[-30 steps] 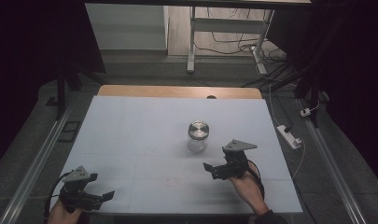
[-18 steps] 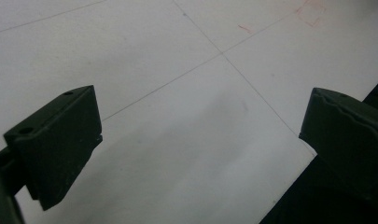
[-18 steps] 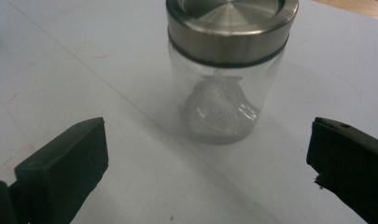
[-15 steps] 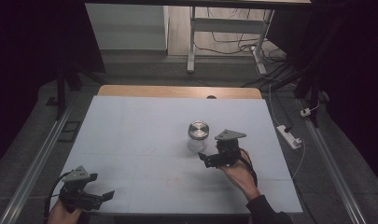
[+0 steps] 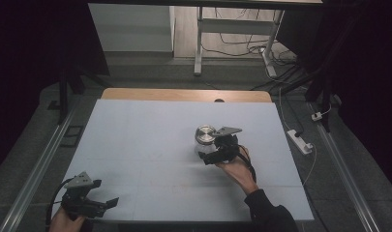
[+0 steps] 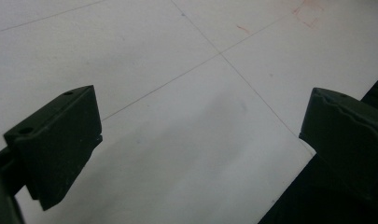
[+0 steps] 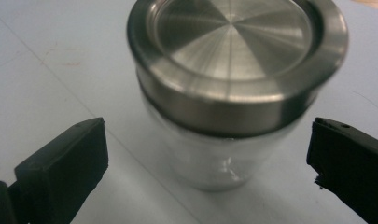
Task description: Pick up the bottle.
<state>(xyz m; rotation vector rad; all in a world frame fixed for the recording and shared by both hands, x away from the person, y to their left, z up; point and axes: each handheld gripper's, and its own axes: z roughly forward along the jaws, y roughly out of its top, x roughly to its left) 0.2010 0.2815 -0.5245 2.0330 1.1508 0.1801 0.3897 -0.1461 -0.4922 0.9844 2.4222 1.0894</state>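
A clear glass jar (image 5: 204, 137) with a brushed steel lid (image 7: 233, 44) stands upright near the middle of the white table (image 5: 150, 145). My right gripper (image 5: 214, 151) is open just in front of the jar and to its right, its jaws wide apart on either side of the jar's near face without touching it (image 7: 210, 158). My left gripper (image 5: 102, 204) rests open at the table's near left corner, with bare white surface between its jaws (image 6: 200, 154).
A wooden strip (image 5: 184, 94) runs along the table's far edge. Metal rails (image 5: 34, 179) flank both sides. A white power strip (image 5: 300, 140) lies on the floor to the right. Table legs and cables (image 5: 242, 34) are beyond the far edge.
My right gripper has moved forward and left from the near right of the table up to the jar. The left gripper has stayed in place.
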